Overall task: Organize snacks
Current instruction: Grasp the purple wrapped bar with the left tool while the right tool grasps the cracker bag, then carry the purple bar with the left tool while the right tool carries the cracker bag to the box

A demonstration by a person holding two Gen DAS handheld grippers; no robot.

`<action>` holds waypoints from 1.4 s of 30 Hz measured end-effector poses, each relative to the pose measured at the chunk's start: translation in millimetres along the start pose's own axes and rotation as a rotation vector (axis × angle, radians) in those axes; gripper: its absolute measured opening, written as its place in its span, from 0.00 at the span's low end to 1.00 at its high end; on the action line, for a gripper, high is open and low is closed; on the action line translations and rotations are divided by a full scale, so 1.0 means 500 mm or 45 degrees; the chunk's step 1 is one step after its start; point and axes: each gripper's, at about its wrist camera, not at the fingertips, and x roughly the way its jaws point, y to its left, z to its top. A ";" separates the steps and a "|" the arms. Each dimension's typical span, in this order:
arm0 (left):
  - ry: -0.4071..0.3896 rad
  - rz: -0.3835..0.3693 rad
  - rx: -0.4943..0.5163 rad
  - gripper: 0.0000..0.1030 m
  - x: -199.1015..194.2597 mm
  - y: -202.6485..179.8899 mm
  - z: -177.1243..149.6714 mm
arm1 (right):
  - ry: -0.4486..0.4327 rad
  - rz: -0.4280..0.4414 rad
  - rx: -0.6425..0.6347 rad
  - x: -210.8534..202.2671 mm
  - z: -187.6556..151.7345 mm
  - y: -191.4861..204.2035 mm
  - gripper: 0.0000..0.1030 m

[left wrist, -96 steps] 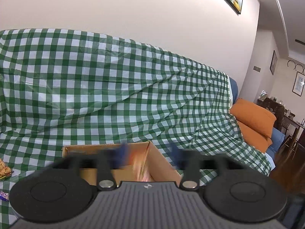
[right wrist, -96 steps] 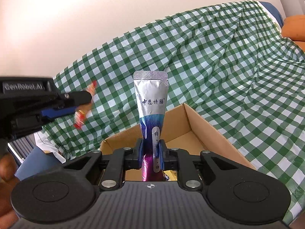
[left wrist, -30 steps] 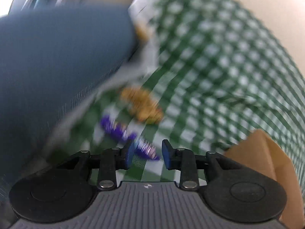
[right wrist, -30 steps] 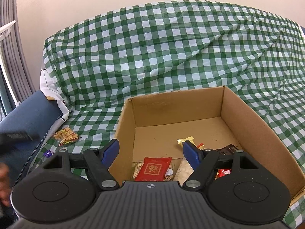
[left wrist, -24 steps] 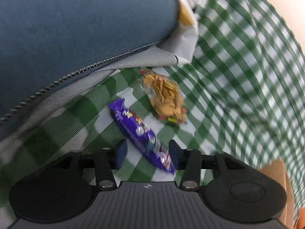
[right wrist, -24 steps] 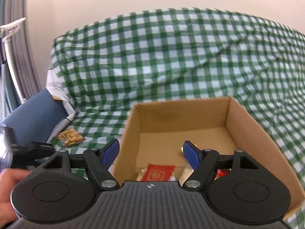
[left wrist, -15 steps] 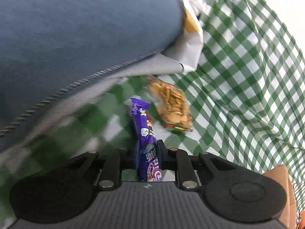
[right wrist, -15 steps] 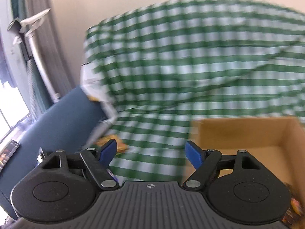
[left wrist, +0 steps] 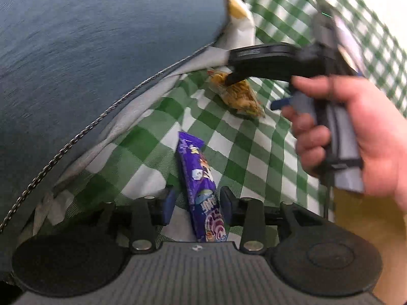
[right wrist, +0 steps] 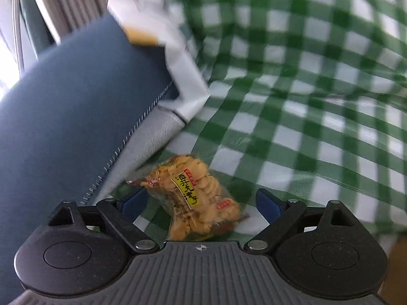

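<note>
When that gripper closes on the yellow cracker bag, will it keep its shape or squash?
The cracker bag looks like thin clear film, so it will probably crumple where pinched. The pieces inside seem loose and brittle, so some may crack. It seems light and should lift easily; the right gripper stands open around it.

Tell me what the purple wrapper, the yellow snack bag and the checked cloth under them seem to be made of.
The purple wrapper looks like glossy printed plastic film: it shines and creases. The yellow snack bag seems to be clear plastic, since the pale chips show through around its yellow label. The checked cloth looks like thin woven fabric, matte and draped in soft folds, though blur leaves a coated sheet possible.
</note>
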 end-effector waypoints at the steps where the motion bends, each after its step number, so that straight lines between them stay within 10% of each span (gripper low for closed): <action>1: -0.004 0.000 0.025 0.45 0.001 -0.008 -0.002 | 0.014 -0.018 -0.036 0.013 0.000 0.006 0.88; 8: 0.005 -0.017 0.029 0.44 0.010 -0.012 -0.003 | 0.012 0.021 -0.109 -0.010 -0.036 0.004 0.51; 15: 0.019 -0.014 0.027 0.25 0.014 -0.013 0.005 | -0.041 -0.052 -0.076 -0.158 -0.107 -0.020 0.50; 30: -0.089 -0.169 0.154 0.22 -0.063 -0.030 -0.018 | -0.333 -0.151 -0.025 -0.573 -0.370 0.016 0.51; 42: -0.066 -0.283 0.082 0.22 -0.153 -0.022 -0.068 | -0.529 -0.111 -0.059 -0.675 -0.496 -0.004 0.51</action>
